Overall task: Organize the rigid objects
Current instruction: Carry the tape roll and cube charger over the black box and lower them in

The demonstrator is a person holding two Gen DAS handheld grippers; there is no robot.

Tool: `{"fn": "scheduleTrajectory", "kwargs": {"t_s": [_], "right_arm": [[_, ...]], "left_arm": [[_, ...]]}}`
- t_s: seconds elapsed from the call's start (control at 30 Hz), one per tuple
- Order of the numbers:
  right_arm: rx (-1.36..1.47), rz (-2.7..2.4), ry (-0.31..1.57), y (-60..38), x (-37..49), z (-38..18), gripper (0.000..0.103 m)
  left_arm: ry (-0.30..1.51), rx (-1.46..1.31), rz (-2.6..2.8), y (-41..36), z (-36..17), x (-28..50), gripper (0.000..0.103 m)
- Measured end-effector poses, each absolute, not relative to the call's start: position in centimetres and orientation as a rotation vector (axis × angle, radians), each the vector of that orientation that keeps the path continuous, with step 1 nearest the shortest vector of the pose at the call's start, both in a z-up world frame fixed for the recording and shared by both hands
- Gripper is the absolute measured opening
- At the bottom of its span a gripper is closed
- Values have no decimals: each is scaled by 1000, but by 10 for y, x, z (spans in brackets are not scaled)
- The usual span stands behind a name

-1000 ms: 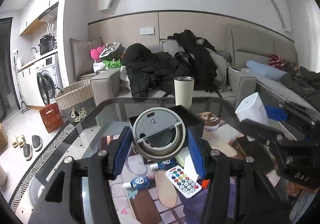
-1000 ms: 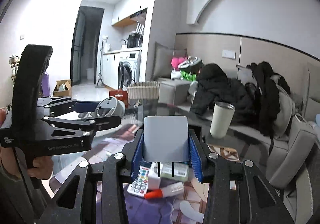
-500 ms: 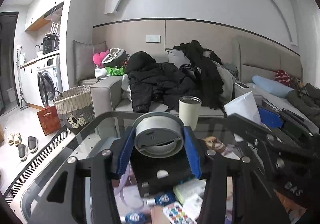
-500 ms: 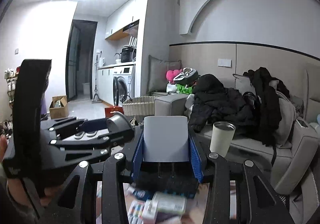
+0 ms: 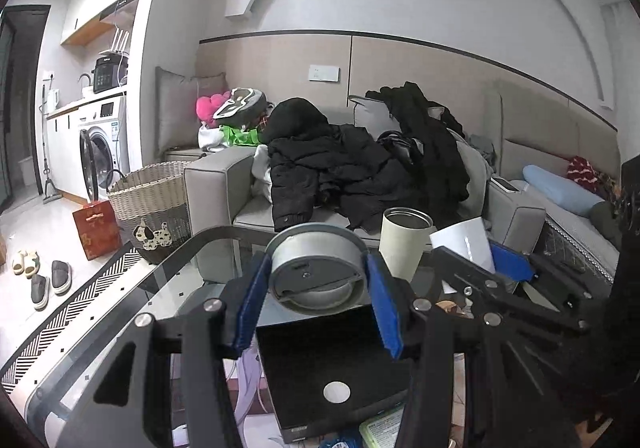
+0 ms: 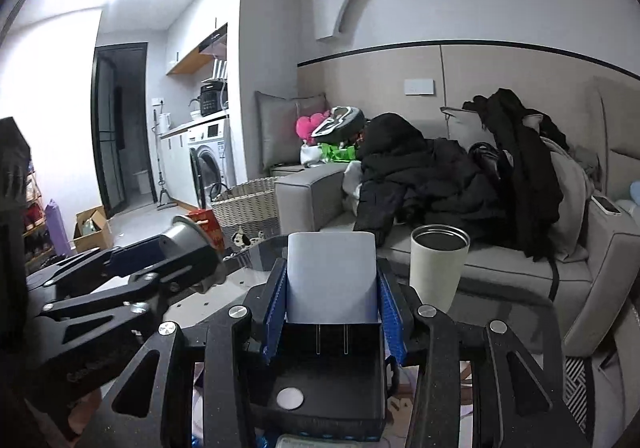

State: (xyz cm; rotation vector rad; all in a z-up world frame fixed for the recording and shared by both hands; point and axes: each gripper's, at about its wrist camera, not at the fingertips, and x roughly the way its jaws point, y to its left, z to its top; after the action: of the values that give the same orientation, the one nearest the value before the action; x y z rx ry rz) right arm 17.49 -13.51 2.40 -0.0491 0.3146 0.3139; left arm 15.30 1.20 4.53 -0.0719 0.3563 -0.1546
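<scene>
two claws are each clamped on a thing: the left gripper (image 5: 318,312) pinches a round grey metal lid (image 5: 316,272) on edge between its blue pads (image 5: 382,310), and the right gripper (image 6: 332,314) squeezes a pale grey-white rounded box (image 6: 332,278) upright between its own. just below and ahead of both claws sits an open black rectangular box (image 5: 332,364) on the glass-topped table (image 5: 120,312), while a cream cylindrical tumbler with a steel rim (image 6: 438,266) stands farther out, to the right of each claw. beyond that, a grey sofa (image 6: 304,199) carries black coats (image 5: 340,171).
</scene>
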Motion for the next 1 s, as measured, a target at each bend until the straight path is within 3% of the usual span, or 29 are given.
{"fn": "scheduleTrajectory", "kwargs": {"t_s": [1.0], "right_arm": [[18, 355, 847, -141, 260, -67, 42]], "left_arm": [[919, -120, -160, 3, -46, 226, 48]]}}
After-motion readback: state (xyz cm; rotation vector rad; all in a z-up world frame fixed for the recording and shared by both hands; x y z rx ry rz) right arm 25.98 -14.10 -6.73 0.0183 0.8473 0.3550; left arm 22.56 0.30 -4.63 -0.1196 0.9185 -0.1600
